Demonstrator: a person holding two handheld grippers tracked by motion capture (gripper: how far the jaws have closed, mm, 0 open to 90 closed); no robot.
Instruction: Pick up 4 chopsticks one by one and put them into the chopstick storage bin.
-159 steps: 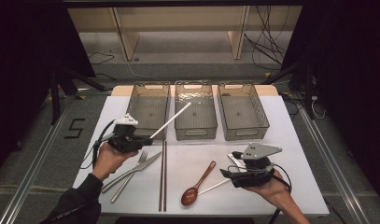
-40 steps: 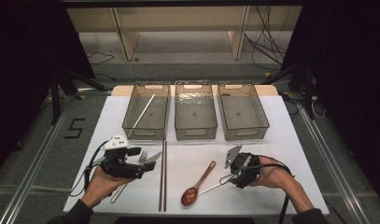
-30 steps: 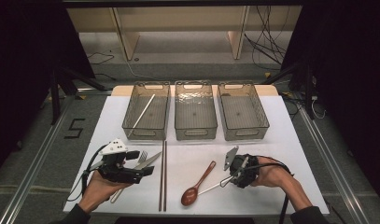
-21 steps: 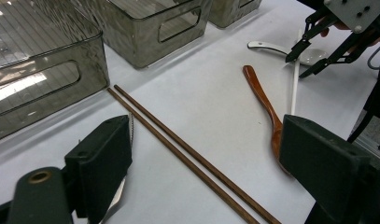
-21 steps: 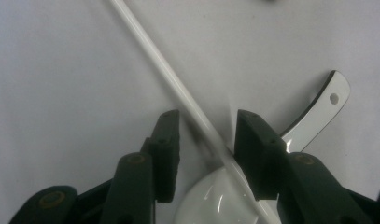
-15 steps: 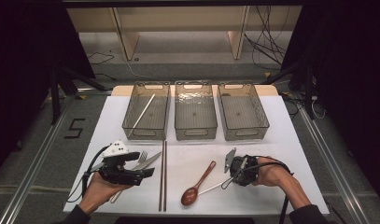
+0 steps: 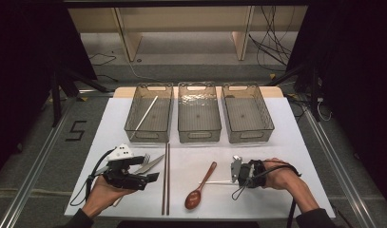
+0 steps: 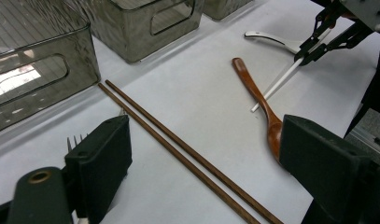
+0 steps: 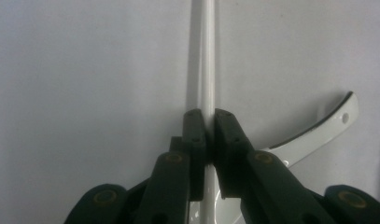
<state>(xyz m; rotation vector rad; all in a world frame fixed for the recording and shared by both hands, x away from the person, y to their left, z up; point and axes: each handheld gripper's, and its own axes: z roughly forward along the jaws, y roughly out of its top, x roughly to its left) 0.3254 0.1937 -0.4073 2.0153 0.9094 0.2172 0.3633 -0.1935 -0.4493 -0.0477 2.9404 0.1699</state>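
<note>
Cutlery sorting is proceeding on the white worktop (image 7: 286, 142), with the pick-up of a white chopstick (image 9: 207, 56) now in hand. The right hand-held gripper (image 7: 239, 172) is resting low over the front right of the worktop, and its jaws have just been closing; in the right gripper view the pads are pressing on the chopstick from both sides, nearly together, so the grip appears made. The chopstick is lying flat, its free end reaching toward the wooden spoon (image 7: 200, 187) and crossing that spoon's handle. A white spoon (image 9: 318, 133) is lying just beside the gripped point.

The left hand-held gripper (image 7: 150, 172) is hovering at the front left with its jaws standing wide apart and nothing between them. A fork (image 8: 74, 141) is lying at its left jaw, and a pair of brown chopsticks (image 8: 178, 154) is lying side by side just right of it.

Three clear bins are standing in a row at the back. The left bin (image 7: 134, 130) is already holding one white chopstick (image 7: 144, 116), leaning across its inside; the middle bin (image 7: 199, 135) and right bin (image 7: 250, 135) are looking bare.

Next move, as judged: a straight lift clear of the wooden spoon's handle, then a carry to the left bin. The thin stick may pivot in the pads, so a level lift is advisable.
</note>
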